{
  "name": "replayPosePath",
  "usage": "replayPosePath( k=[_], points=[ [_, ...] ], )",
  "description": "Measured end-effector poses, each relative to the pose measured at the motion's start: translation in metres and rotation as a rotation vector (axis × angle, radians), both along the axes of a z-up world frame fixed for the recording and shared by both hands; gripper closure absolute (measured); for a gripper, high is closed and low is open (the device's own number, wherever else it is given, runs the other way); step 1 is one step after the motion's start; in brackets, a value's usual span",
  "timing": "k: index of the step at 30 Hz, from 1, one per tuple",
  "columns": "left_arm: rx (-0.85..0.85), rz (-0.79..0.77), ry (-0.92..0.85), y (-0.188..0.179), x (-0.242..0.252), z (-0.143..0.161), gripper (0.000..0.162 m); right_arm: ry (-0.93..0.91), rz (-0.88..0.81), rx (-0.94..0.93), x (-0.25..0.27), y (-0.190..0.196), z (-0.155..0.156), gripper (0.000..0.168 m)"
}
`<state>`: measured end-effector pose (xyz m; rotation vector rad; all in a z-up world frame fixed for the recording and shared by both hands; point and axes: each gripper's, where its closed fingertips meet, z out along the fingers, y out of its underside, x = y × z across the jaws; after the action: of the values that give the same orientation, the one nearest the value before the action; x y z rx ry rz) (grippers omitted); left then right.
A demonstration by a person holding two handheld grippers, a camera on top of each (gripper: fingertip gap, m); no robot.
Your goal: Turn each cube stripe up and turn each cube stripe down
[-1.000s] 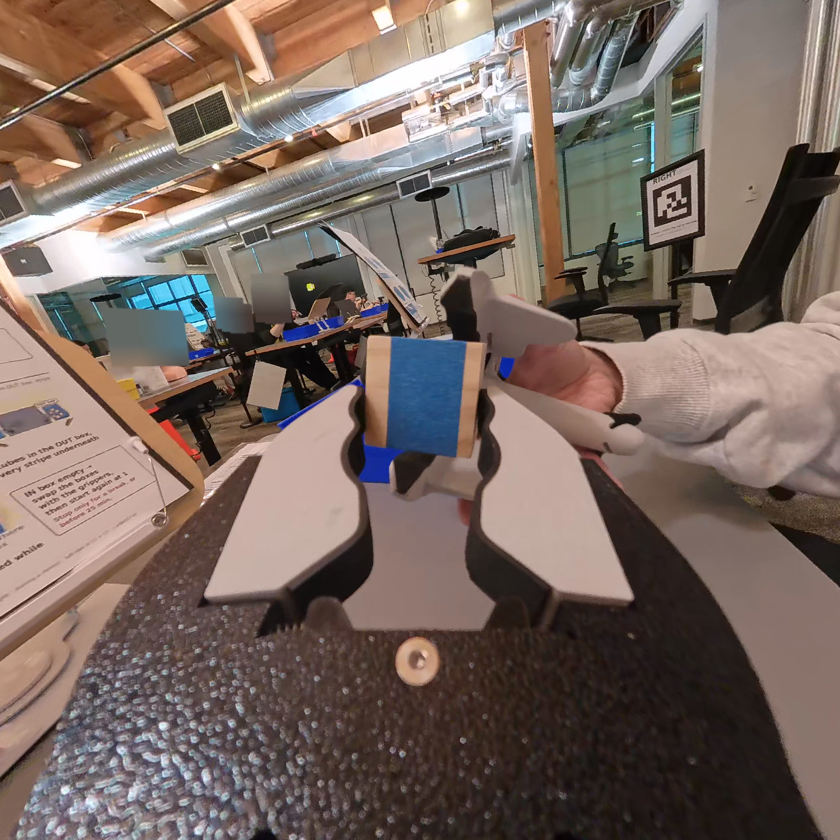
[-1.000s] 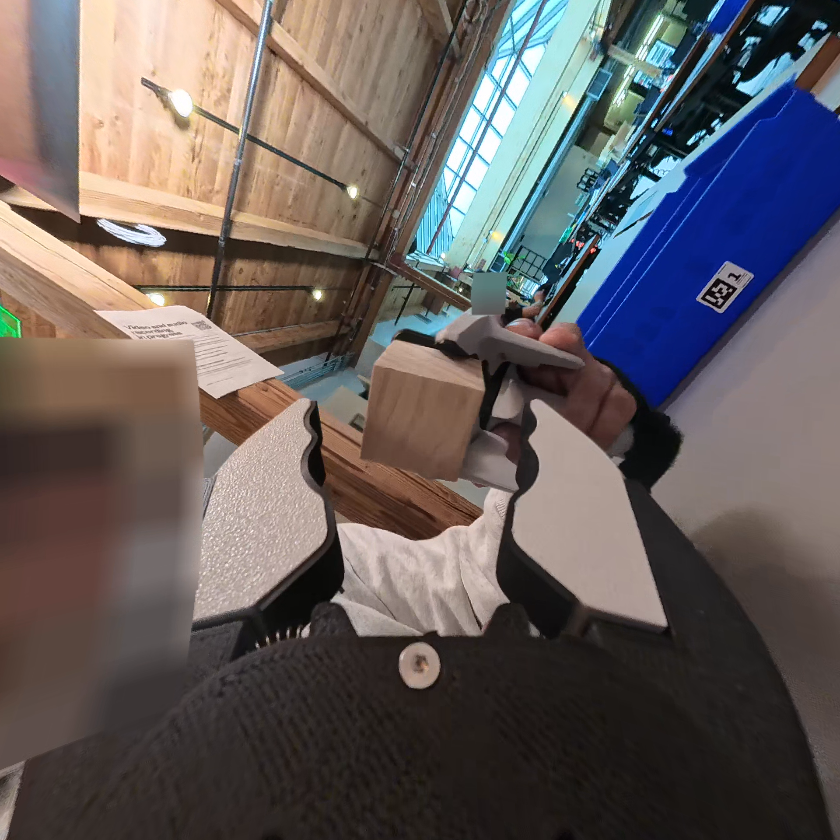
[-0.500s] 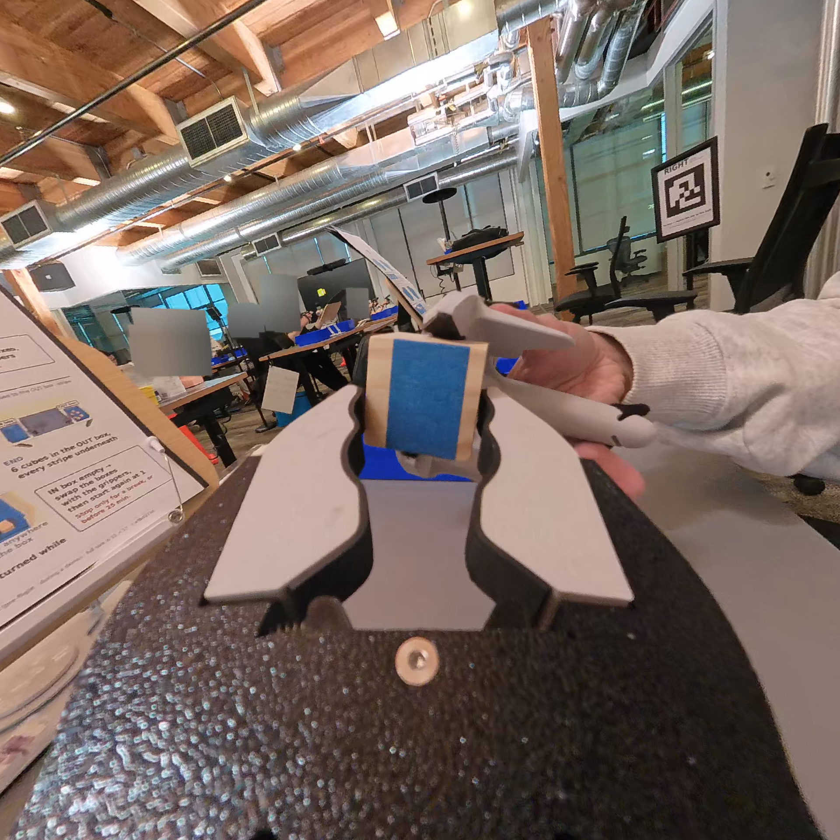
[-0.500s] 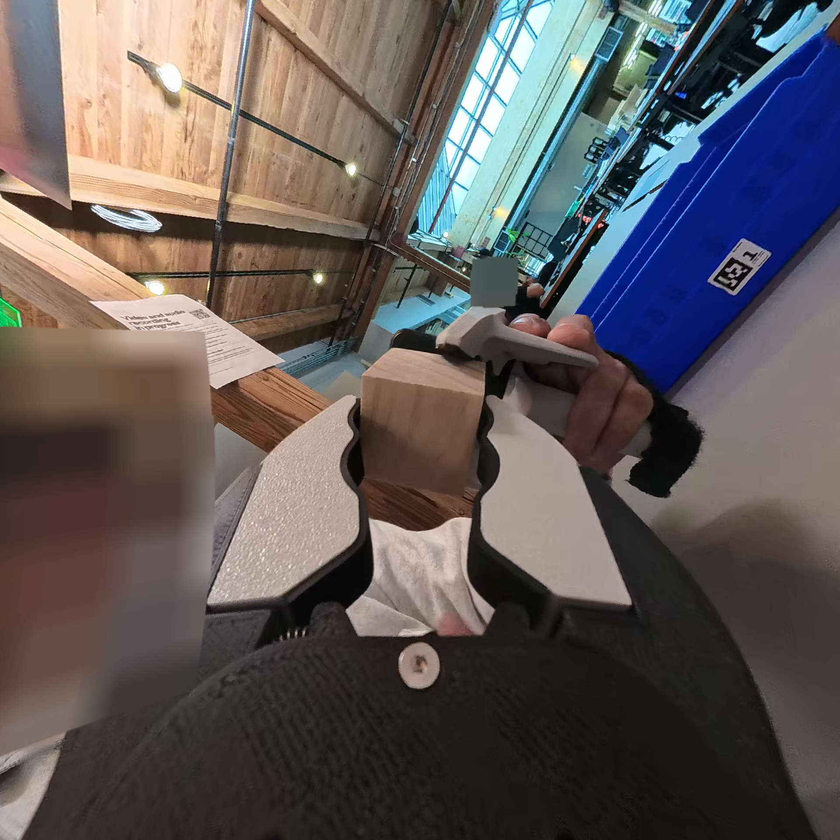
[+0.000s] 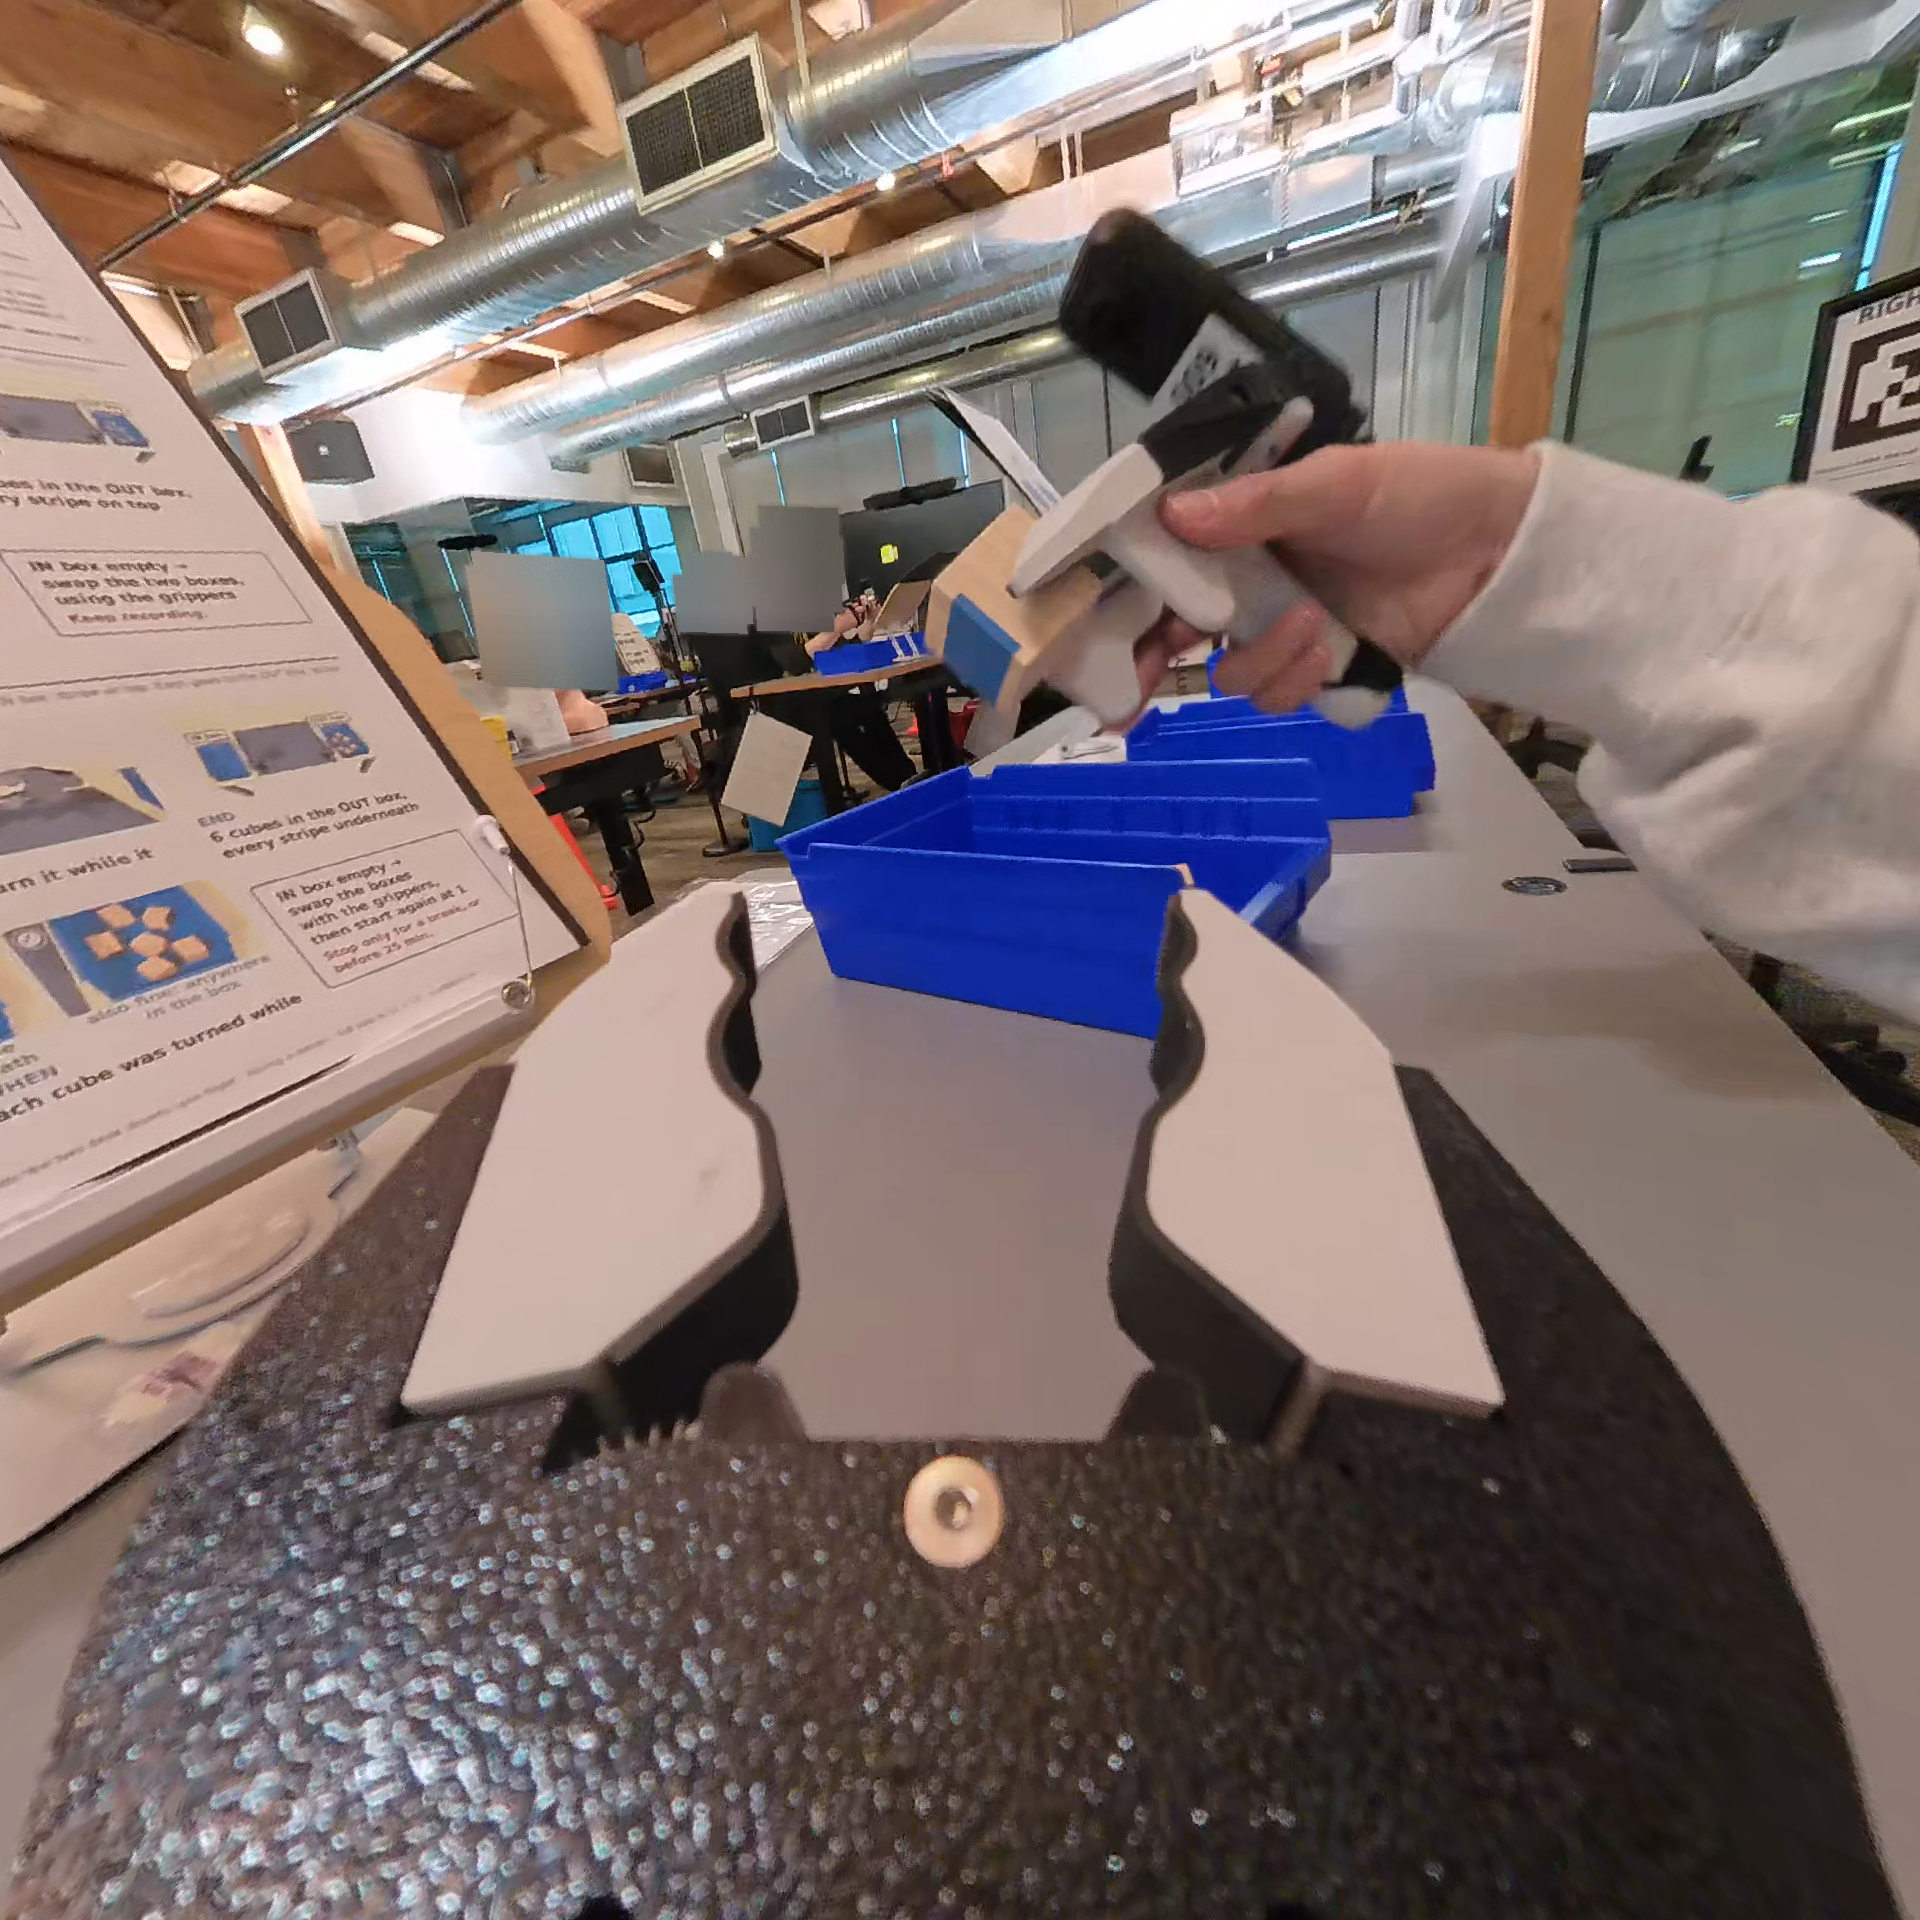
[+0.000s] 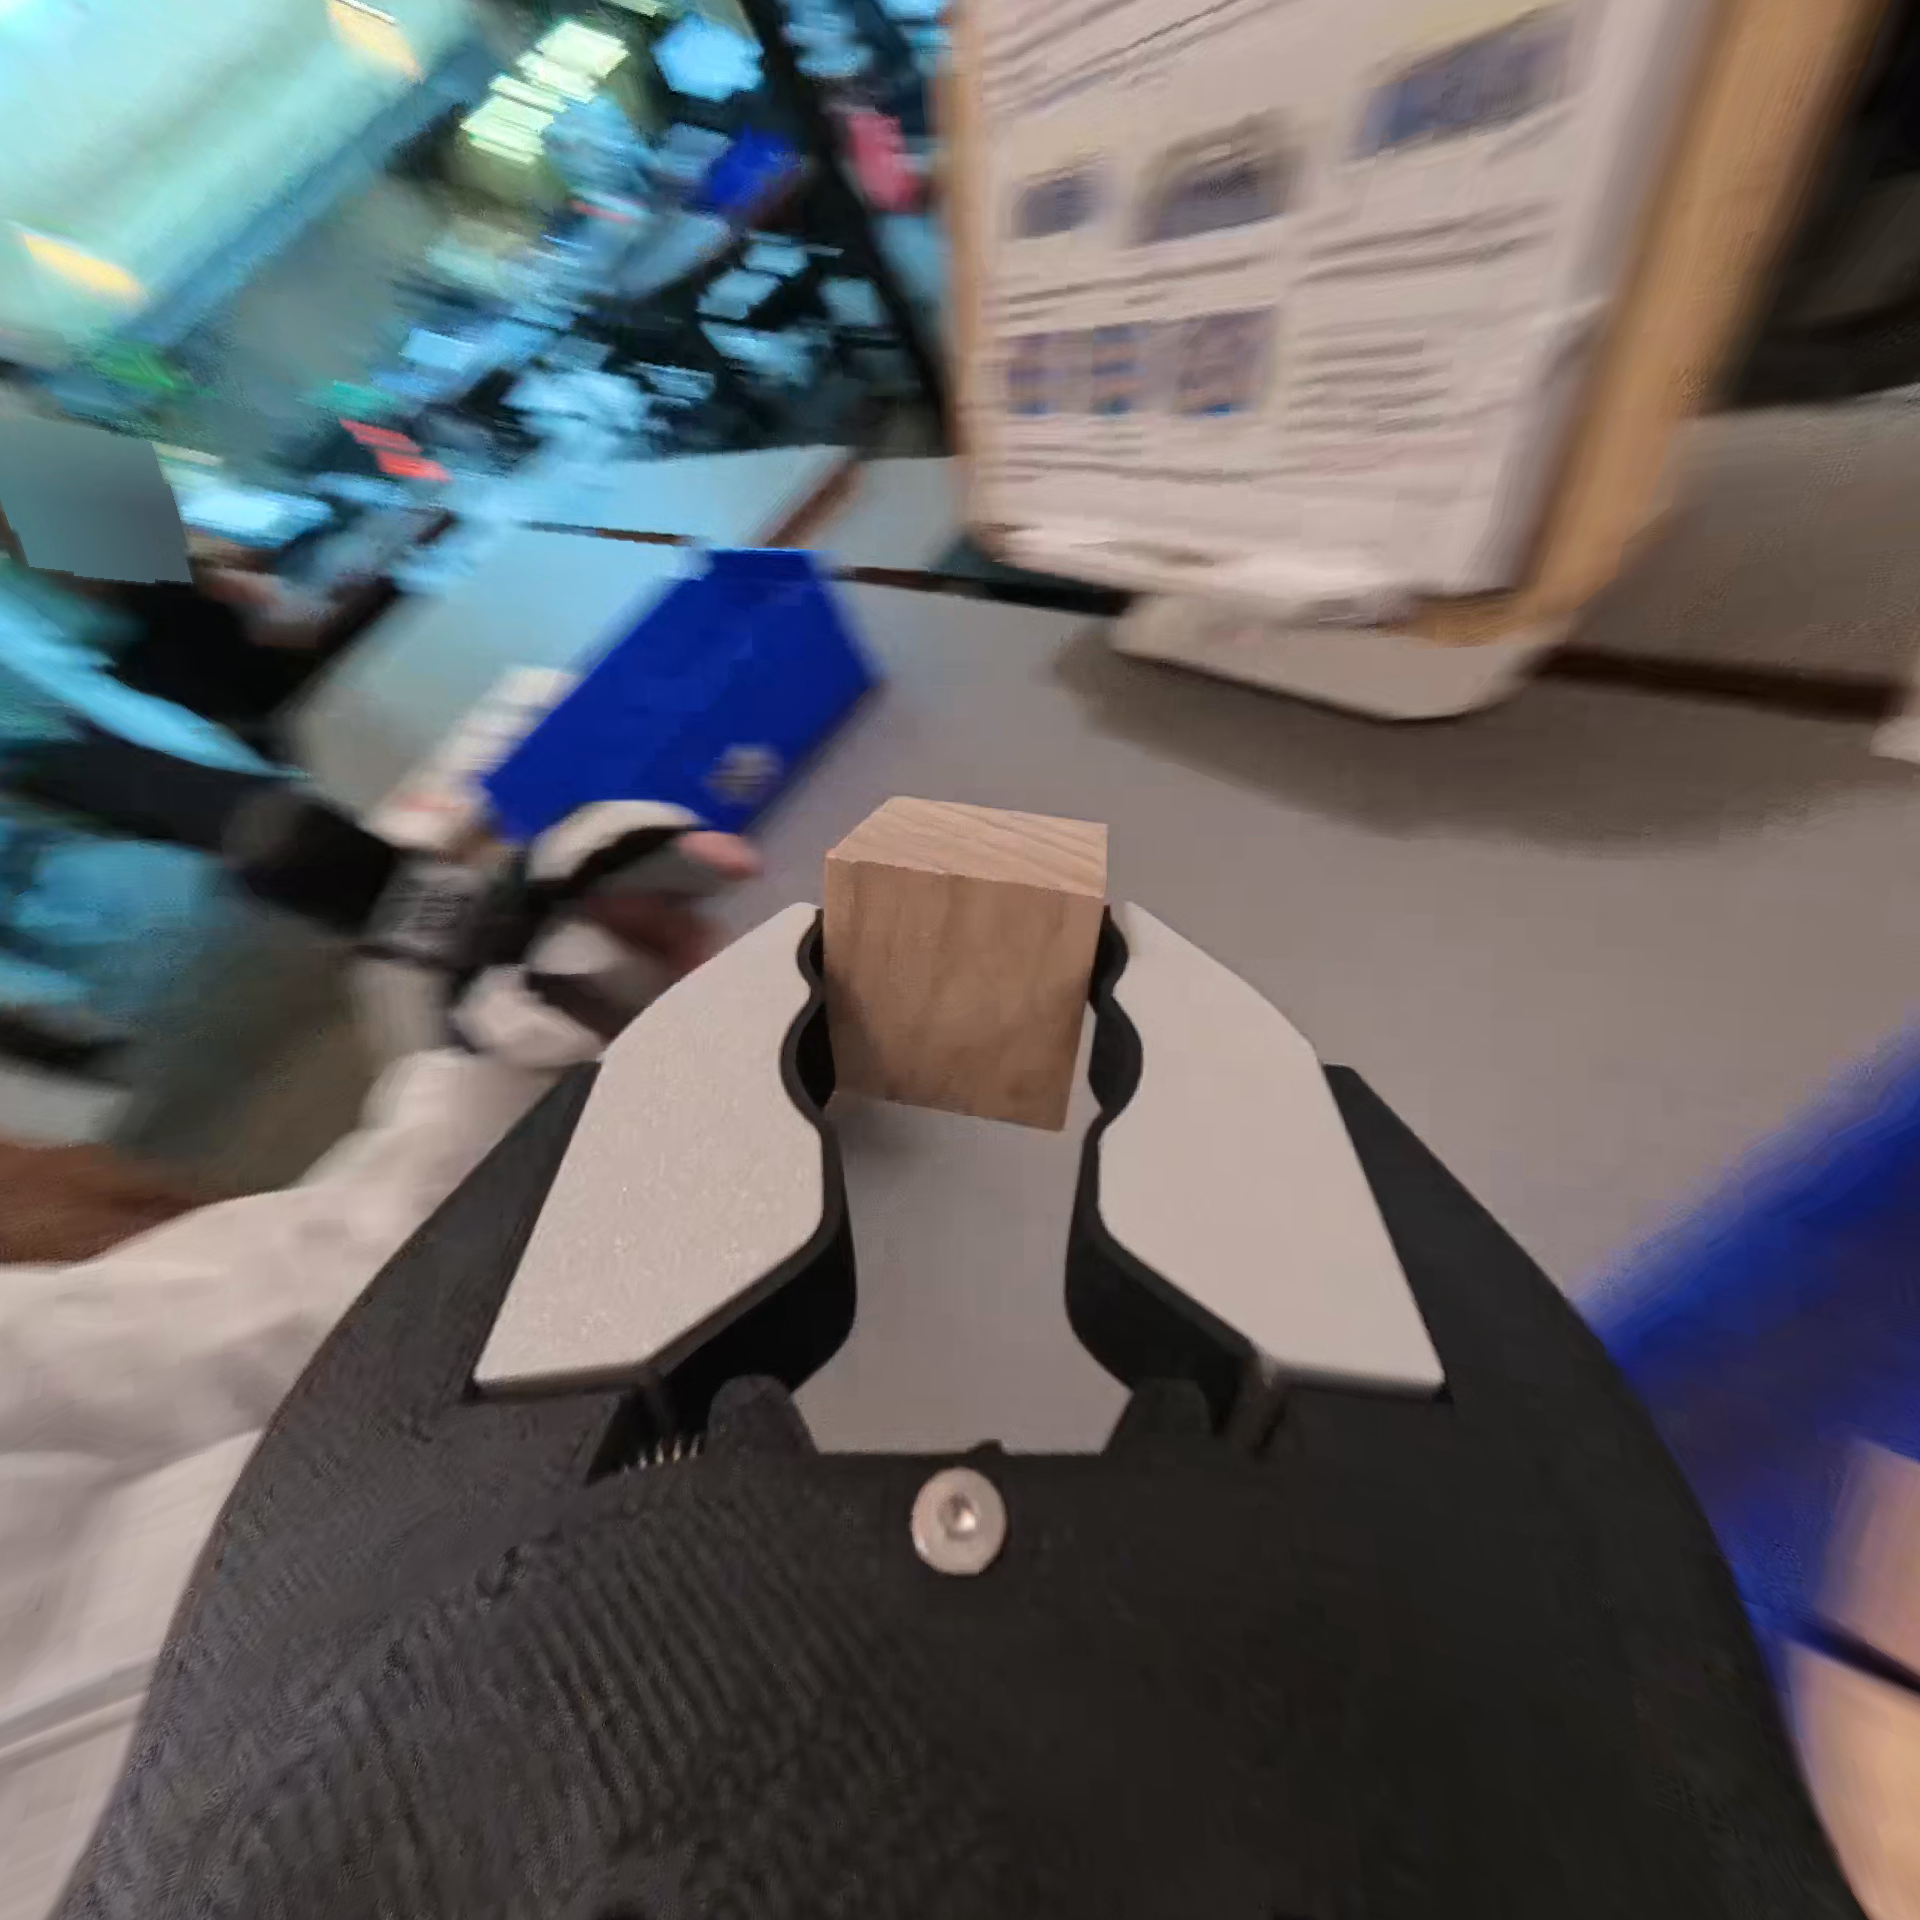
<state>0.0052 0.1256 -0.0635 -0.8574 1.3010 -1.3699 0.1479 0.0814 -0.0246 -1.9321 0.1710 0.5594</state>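
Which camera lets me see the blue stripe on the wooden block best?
The left wrist view. There the cube, clamped in the right gripper, turns its blue stripe toward the camera. The right wrist view shows the cube closer and sharper, but only plain wood faces; the stripe is hidden.

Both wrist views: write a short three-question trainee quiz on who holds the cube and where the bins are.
1. True or false: the left gripper is shut on the wooden cube.
2. Which gripper holds the cube? A) left B) right C) neither
3. Fill in: in the left wrist view, the cube's stripe is coloured ____.

Key
1. False. Its jaws stand apart with nothing between them; beyond them lies the nearer blue bin on the grey table.
2. B. The right gripper clamps the cube at its fingertips.
3. Blue. The right wrist view shows only bare wood faces.
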Motion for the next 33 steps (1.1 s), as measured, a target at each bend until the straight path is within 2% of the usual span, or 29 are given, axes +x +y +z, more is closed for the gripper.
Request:
replayPosePath(
  k=[3,5,9,13,18,27,33],
  points=[
    [0.029,0.02,0.025,0.0,0.003,-0.005,0.09,-0.346,-0.277,-0.194,0.092,-0.034,-0.009,0.12],
    [0.047,0.025,0.046,-0.001,0.006,-0.01,0.091,-0.487,-0.391,-0.335,0.14,-0.056,-0.022,0.121],
    [0.058,0.024,0.08,-0.003,0.01,-0.019,0.091,-0.513,-0.416,-0.524,0.189,-0.068,-0.066,0.12],
    [0.065,0.023,0.104,-0.004,0.013,-0.025,0.092,-0.562,-0.34,-0.67,0.206,-0.06,-0.108,0.12],
    [0.09,0.029,0.135,-0.004,0.015,-0.033,0.092,-0.564,-0.118,-0.732,0.197,-0.042,-0.142,0.12],
    [0.049,0.011,0.172,-0.005,0.017,-0.038,0.095,-0.793,0.161,-0.924,0.204,-0.049,-0.171,0.12],
    [0.022,0.006,0.187,-0.003,0.017,-0.04,0.1,-0.827,0.328,-0.948,0.195,-0.048,-0.186,0.12]
  ],
)
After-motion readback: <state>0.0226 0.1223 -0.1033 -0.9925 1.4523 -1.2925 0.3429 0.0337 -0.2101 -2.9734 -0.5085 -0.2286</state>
